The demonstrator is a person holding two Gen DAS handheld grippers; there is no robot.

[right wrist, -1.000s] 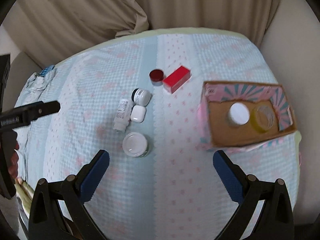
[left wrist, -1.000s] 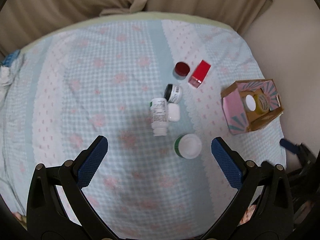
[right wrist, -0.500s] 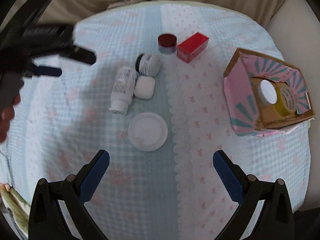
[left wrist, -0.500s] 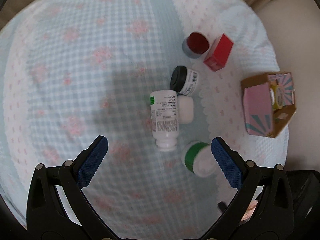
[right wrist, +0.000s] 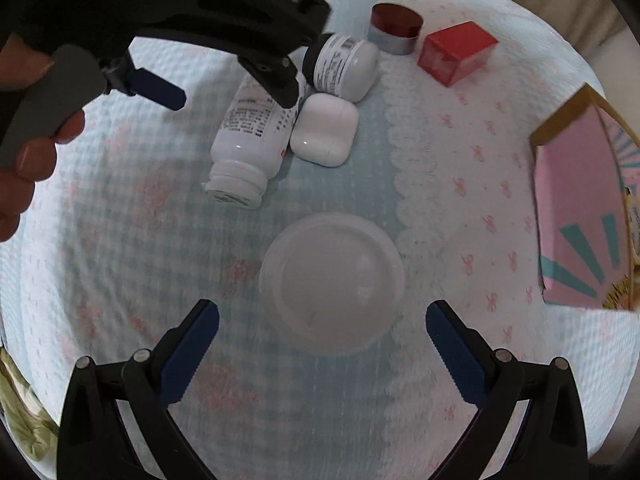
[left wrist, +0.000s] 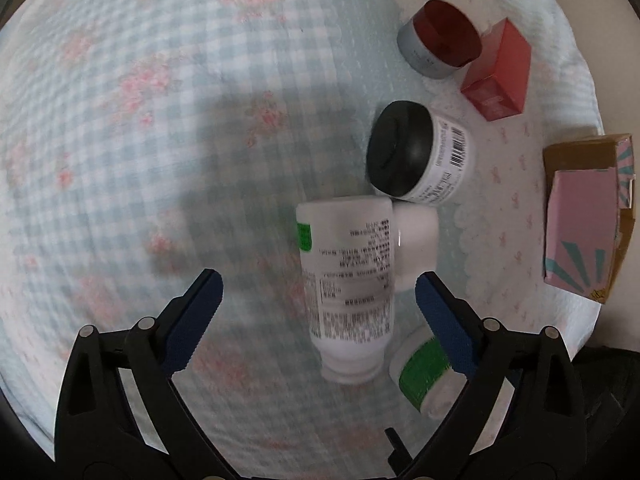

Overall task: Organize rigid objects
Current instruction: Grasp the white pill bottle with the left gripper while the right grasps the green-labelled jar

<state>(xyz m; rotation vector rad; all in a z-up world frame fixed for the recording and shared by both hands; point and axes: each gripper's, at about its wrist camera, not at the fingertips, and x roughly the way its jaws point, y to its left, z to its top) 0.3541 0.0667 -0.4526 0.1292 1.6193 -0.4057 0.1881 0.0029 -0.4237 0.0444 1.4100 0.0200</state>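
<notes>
The left gripper (left wrist: pixel 318 304) points steeply down over a bed covered with a blue-and-white checked bedspread (left wrist: pixel 120 128). Its jaws are spread wide and have just been closing a little; the white pill bottle (left wrist: pixel 348 280) lies on its side between them, cap end toward the camera, with a clear gap at each pad, so nothing is clamped. Just outside the right jaw, pressed against the bottle's side, sits a small white earbud case (left wrist: pixel 416 236). Beyond the jaws stands a black-lidded white jar (left wrist: pixel 416 160) tipped on its side, and farther out a red-lidded grey jar (left wrist: pixel 440 44) touching a red box (left wrist: pixel 500 76). Partly hidden behind the right jaw is a green-banded white jar (left wrist: pixel 420 368).

The right gripper (right wrist: pixel 322 336) points straight down, jaws wide apart and holding nothing. The green-banded jar's round white lid (right wrist: pixel 332 284) sits just ahead of the jaws, centred between them, untouched by either pad. Well off to the right of both pairs of jaws stands a pink cardboard box (right wrist: pixel 576 236) with teal rays. A hand (right wrist: pixel 28 160) grips the left gripper's handle at the left edge of the right wrist view.
</notes>
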